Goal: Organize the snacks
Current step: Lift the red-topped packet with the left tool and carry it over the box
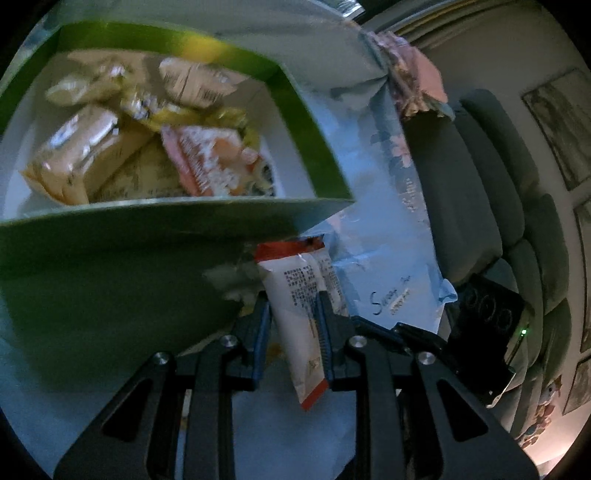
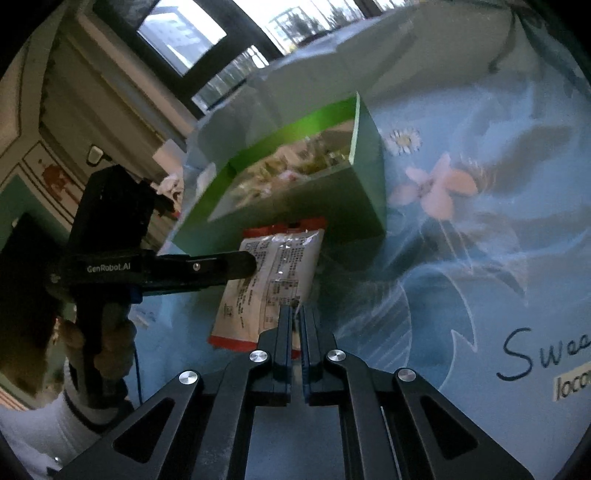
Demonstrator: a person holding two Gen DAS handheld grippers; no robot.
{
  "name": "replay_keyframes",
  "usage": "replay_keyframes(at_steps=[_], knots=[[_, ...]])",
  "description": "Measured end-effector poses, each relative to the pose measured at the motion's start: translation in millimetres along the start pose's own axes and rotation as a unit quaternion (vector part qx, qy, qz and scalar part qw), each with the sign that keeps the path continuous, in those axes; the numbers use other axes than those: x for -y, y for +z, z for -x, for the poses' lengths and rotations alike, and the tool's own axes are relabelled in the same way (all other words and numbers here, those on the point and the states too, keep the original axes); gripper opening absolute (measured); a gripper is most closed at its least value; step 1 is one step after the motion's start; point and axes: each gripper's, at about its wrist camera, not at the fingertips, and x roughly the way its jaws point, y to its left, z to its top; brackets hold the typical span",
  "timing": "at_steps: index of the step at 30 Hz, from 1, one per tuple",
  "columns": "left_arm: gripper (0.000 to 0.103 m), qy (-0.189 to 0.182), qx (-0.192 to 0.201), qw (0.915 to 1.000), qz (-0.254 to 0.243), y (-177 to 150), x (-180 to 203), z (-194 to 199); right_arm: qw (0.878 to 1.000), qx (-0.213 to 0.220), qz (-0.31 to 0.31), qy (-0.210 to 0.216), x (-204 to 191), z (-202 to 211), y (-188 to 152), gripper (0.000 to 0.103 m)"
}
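Note:
A green box (image 1: pixel 155 236) holds several snack packets (image 1: pixel 110 147); it also shows in the right wrist view (image 2: pixel 354 192). My left gripper (image 1: pixel 293 302) is shut on a white snack packet with red ends (image 1: pixel 295 288) and holds it just in front of the box's near wall. In the right wrist view that packet (image 2: pixel 275 269) hangs from the left gripper's fingers (image 2: pixel 236 266). My right gripper (image 2: pixel 294 314) is shut with nothing clearly between its fingers, right behind the packet's lower edge.
A light blue floral tablecloth (image 2: pixel 461 229) covers the table. A grey sofa (image 1: pixel 491 206) stands beyond the table's edge. The person's hand (image 2: pixel 107 332) holds the left gripper's handle. A window (image 2: pixel 184 33) is behind.

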Motion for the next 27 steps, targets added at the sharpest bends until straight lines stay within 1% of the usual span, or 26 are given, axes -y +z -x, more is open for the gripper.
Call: replay_keyframes(at_steps=[6, 11, 15, 17, 21, 27], knots=[[0.024, 0.016, 0.039, 0.9986, -0.033, 4, 15, 27, 0.999, 0.018, 0.028, 0.003, -21, 9, 15, 0.005], [0.024, 0.019, 0.071, 0.9967, -0.034, 14, 12, 50, 0.998, 0.034, 0.055, 0.011, -40, 6, 39, 0.005], [0.024, 0.039, 0.101, 0.9932, -0.042, 25, 11, 67, 0.996, 0.040, 0.080, 0.015, -54, -3, 57, 0.005], [0.024, 0.047, 0.113, 0.9916, -0.042, 32, 10, 73, 0.995, 0.040, 0.092, 0.018, -60, -11, 68, 0.005], [0.024, 0.049, 0.133, 0.9893, -0.034, 48, 0, 85, 0.993, 0.042, 0.112, 0.022, -71, -23, 89, 0.005], [0.024, 0.058, 0.148, 0.9870, -0.024, 67, -10, 94, 0.990, 0.041, 0.135, 0.023, -81, -40, 112, 0.005]])
